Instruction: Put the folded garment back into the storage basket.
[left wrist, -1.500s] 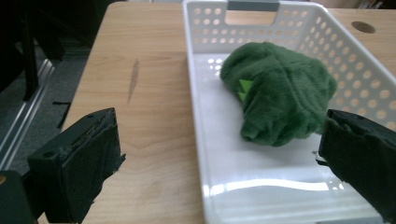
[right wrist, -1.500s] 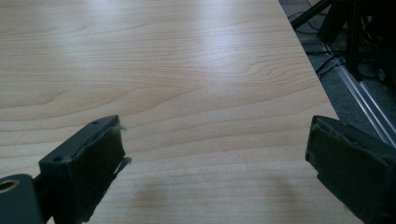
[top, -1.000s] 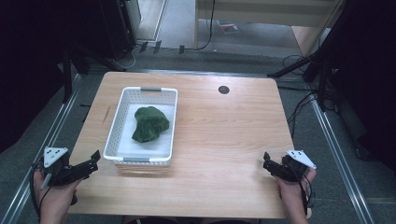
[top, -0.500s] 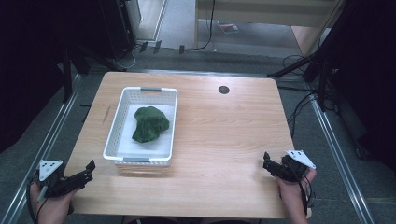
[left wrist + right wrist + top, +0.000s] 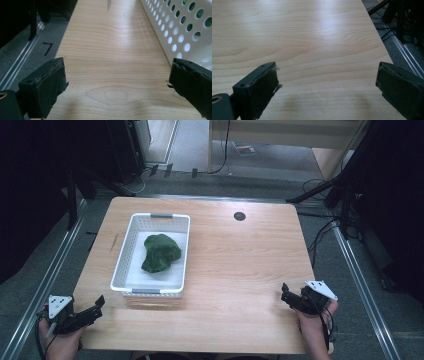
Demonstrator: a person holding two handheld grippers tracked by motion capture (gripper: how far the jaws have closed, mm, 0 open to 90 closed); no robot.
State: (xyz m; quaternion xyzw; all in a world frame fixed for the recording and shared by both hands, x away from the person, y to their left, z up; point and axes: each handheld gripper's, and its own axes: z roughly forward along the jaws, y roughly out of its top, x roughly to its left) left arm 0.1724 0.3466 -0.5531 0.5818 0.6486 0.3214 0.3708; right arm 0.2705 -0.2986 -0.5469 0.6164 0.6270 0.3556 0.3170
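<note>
A crumpled dark green cloth (image 5: 160, 252) lies inside a white perforated plastic basket (image 5: 131, 245) on the left half of a light wooden table (image 5: 240, 265). The bundle's long axis runs diagonally, from its near-left end toward the far right, where the heap is broader; it sits around the middle of the basket floor, apart from the near wall. The basket itself is rectangular, its long axis running near to far, with grey handles at the near and far ends.

At the near-left corner of the table, the left gripper (image 5: 97, 306) is held in a person's hand (image 5: 62, 342), jaws spread wide and empty, pointing toward the right and the basket's near end. In the left gripper view, the basket's holed side wall (image 5: 185, 27) rises just beside the right-hand jaw, with bare wood between the jaws.

At the near-right edge, the right gripper (image 5: 285, 294) rests in the other hand (image 5: 312, 330), jaws likewise apart and holding nothing, aimed left across open tabletop. A small dark round grommet (image 5: 239, 216) marks the table's far side.
</note>
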